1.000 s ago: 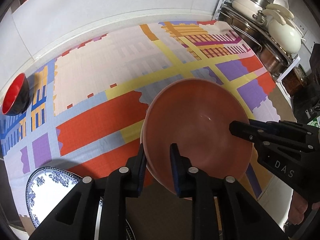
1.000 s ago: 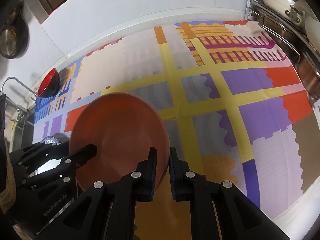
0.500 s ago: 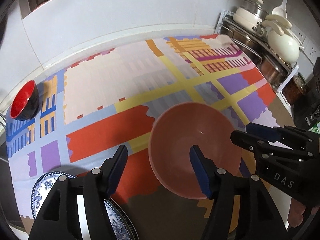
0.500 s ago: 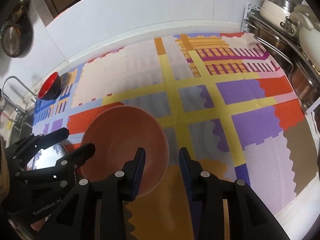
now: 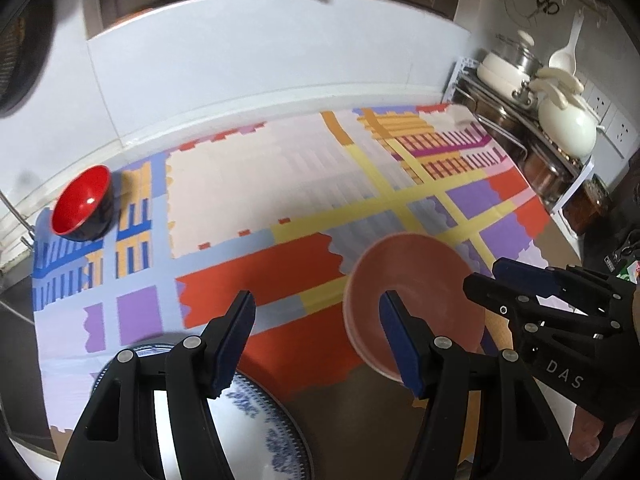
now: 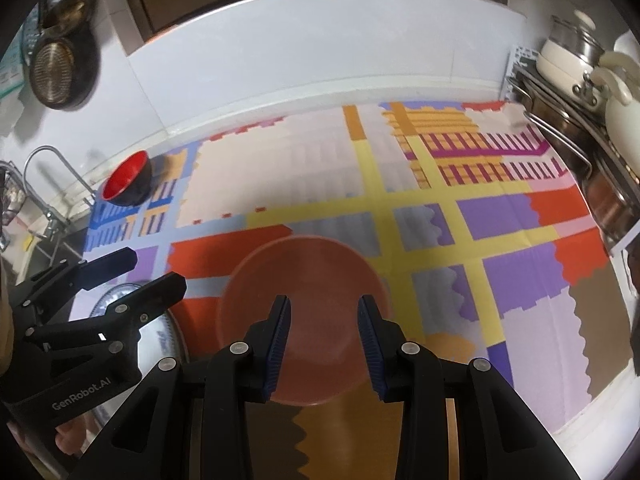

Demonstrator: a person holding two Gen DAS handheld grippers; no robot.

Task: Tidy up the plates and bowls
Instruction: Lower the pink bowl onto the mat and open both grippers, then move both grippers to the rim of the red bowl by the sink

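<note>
A terracotta-pink bowl [image 5: 412, 300] [image 6: 304, 300] rests on the patterned cloth near the counter's front edge. My left gripper [image 5: 316, 340] is open above the cloth, just left of the bowl, and holds nothing. My right gripper [image 6: 323, 344] is open above the bowl's near rim, also holding nothing. A blue-and-white plate [image 5: 248, 432] [image 6: 160, 332] lies at the front left, partly under the left gripper. A bowl that is red inside and black outside [image 5: 82, 204] [image 6: 127, 184] sits tilted at the far left.
A rack [image 5: 532, 148] with cream pots, a kettle and metal pans stands at the right end of the counter. A faucet [image 6: 52, 184] and sink lie to the left. A white wall runs behind. The colourful cloth [image 6: 312, 176] covers the counter.
Both grippers let go of the pink bowl, opened wide and drew back upward. The bowl now lies flat on the cloth.
</note>
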